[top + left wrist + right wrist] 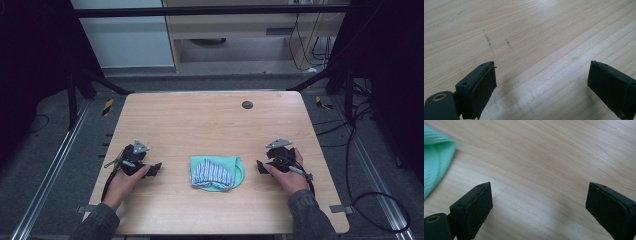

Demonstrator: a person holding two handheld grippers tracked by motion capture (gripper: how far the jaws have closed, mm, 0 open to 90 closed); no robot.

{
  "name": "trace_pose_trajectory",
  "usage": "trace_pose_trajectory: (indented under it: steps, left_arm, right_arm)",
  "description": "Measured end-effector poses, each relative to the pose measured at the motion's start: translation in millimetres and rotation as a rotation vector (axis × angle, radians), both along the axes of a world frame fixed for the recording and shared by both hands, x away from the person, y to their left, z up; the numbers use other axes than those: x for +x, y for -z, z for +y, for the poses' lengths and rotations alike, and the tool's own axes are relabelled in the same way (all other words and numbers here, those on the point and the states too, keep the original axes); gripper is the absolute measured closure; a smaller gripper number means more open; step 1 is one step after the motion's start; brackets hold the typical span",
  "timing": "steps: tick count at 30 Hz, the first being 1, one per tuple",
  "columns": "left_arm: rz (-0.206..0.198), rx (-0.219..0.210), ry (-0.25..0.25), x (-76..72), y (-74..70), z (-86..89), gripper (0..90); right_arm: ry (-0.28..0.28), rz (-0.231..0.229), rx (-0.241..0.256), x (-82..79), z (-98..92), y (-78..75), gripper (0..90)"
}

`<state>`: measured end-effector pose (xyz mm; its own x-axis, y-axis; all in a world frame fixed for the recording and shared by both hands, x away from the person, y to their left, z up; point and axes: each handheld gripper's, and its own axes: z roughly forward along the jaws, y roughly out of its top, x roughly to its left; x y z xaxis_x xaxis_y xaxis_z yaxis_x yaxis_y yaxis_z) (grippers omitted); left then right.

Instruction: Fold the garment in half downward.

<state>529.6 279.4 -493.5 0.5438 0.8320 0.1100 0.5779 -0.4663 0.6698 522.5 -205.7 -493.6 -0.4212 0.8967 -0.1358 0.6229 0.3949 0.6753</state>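
Fingers of left gripper (541, 87) and right gripper (539, 207) wide apart, empty, flanking cloth (216, 172).

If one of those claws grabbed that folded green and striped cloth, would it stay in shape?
Probably not. The folded mint-green cloth with a blue-and-white striped part looks soft and rumpled, so it would likely droop and unfold. It seems light, and a push would likely bunch it on the smooth wooden table.

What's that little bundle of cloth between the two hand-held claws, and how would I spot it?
Look at the wooden table, near its front edge. Between the left gripper and the right gripper lies a folded cloth, touching neither. It is mint green with a blue-and-white striped part on top, the only soft, coloured thing on the table.
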Motion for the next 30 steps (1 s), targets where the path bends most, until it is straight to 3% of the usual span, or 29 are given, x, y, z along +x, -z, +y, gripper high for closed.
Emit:
trace_pose_trajectory:
  steps: [3,10,17,21,23,25,30]
  left_arm:
    - [0.002,0.010,-0.014,5.4,2.8,1.9,7.9]
    - [0.000,-0.023,-0.039,14.1,6.1,5.6,6.2]
    - [0.006,-0.069,-0.047,17.4,9.6,7.6,3.8]
    - [-0.007,-0.111,-0.057,18.8,14.1,9.1,2.0]
    - [-0.004,-0.105,-0.053,19.2,13.8,9.6,1.6]
    - [-0.004,-0.113,-0.048,19.7,14.0,10.3,1.5]
    - [0.002,-0.110,-0.067,17.1,14.4,11.5,0.0]
  right_arm:
    - [0.039,0.008,0.022,6.3,-5.7,2.0,7.3]
    - [0.098,0.003,0.059,14.9,-12.8,7.2,7.7]
    - [0.116,0.011,0.069,17.4,-12.7,10.0,6.6]
    - [0.146,0.019,0.107,19.1,-13.9,12.9,4.4]
    - [0.158,0.021,0.131,19.8,-14.6,14.9,1.9]
    - [0.162,-0.007,0.144,19.0,-14.7,18.5,0.4]
    - [0.198,-0.010,0.144,16.3,-12.8,18.5,0.2]
